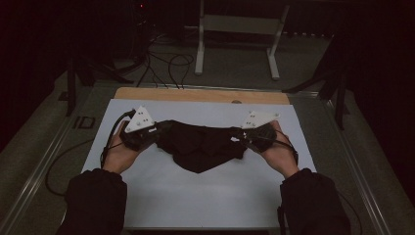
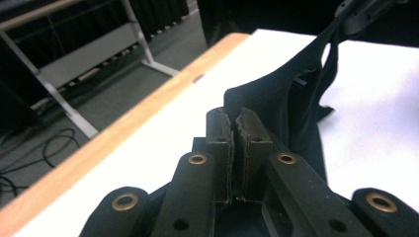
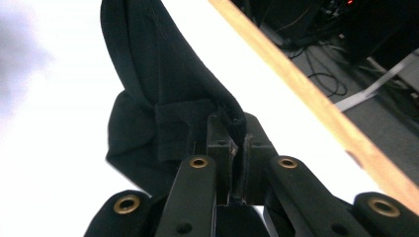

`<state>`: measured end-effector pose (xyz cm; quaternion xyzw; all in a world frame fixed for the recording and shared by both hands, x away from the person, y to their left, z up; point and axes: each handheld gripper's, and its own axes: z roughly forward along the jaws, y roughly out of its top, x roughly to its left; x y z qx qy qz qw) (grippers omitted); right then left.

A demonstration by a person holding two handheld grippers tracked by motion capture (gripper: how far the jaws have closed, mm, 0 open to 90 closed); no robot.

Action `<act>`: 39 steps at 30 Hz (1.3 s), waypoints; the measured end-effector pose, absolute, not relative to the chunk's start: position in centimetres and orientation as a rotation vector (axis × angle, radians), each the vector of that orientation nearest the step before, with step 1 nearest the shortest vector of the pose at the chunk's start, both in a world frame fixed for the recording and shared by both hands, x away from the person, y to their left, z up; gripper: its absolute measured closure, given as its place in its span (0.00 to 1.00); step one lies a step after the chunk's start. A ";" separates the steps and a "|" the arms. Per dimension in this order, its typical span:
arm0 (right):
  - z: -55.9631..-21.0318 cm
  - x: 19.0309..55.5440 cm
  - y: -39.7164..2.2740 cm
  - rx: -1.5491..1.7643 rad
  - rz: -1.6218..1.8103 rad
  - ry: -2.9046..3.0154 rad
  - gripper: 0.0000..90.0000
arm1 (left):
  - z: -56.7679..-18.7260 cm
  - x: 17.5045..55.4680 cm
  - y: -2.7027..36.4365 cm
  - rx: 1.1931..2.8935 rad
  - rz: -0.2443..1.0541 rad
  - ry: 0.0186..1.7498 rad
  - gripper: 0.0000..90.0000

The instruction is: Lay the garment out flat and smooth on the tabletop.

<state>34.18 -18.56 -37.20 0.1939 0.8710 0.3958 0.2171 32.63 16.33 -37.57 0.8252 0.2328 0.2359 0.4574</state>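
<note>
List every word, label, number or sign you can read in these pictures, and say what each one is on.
"ID": faint pale letters on the grey frame left of the white mat, seen in the high view; dim, so the reading is unsure.
No writing is readable on the black garment; a small pale tag on it is too small to read.
None on the left tool or right tool.

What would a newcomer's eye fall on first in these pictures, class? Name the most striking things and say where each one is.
First, the black garment, stretched across the middle of the white sheet and sagging to a point toward the person. Next, the left gripper and right gripper, each shut on one end of it, one at each side. In each gripper view the cloth sits pinched between the closed jaws, with the table's wooden edge beyond.
</note>
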 end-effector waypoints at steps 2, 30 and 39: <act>-37.9 33.9 -18.5 0.536 1.105 2.438 0.96 | -38.2 32.2 16.3 2.051 0.565 0.567 0.95; -40.0 49.3 -17.1 1.103 0.864 2.140 0.26 | -39.6 46.5 13.4 1.897 0.922 1.258 0.32; -40.4 48.7 -18.7 1.148 0.917 2.150 0.24 | -40.7 46.0 14.1 1.909 0.847 1.254 0.31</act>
